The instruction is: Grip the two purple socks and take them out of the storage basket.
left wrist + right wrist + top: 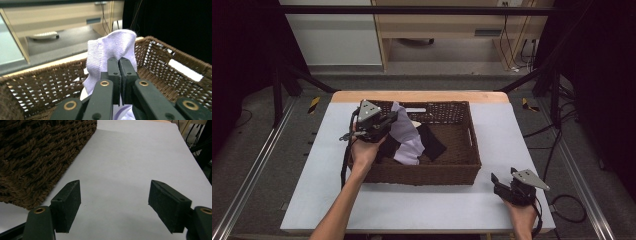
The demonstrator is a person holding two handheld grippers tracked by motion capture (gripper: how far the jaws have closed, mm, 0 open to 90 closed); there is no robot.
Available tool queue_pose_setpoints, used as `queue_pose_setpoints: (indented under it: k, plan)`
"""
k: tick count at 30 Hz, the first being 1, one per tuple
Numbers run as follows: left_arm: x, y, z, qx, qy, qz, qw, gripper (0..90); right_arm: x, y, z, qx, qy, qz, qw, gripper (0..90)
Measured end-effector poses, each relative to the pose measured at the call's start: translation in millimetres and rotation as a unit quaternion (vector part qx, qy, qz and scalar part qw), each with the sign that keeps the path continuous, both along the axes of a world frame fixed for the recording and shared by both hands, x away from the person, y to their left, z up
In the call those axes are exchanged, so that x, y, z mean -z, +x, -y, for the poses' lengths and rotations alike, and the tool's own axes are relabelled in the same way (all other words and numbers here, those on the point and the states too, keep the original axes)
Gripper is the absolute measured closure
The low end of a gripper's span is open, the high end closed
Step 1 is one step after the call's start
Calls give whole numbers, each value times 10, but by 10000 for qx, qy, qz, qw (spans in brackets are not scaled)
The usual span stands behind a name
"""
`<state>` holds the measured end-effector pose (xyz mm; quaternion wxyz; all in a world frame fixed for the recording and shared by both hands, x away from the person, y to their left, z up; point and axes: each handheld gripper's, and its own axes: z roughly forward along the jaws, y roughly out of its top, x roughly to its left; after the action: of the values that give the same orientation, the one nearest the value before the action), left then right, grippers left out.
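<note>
My left gripper (119,65) has its fingers (112,75) clamped tight on a pale lilac knitted sock (110,48), held up above the left half of the dark brown woven wicker basket (447,175) on the white table (422,205); the sock's lower end trails down inside over a black cloth (430,141) lying on the basket floor. My right gripper (114,202) sits low over bare table just off the basket's near right corner, fingers (68,202) spread wide, nothing between them.
</note>
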<state>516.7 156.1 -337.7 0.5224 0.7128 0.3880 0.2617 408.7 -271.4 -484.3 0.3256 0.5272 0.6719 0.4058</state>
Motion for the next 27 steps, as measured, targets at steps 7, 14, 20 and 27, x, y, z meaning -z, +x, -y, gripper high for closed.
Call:
queue_pose_setpoints:
  k: [7,14,20,27]
  plan:
    - [-168,-235,-72,189,-157,236,9994,873,2,-4,0,2,-16,44,10000,259]
    - [-346,-500,-199,312,-332,414,9981,872,2,-4,-2,13,-14,27,10000,259]
    - [-460,-725,-288,472,-386,521,9968,871,0,-4,-2,18,-10,10,10000,258]
    - [-533,-1001,-390,636,-393,738,9945,871,3,-2,-3,10,-48,22,10000,258]
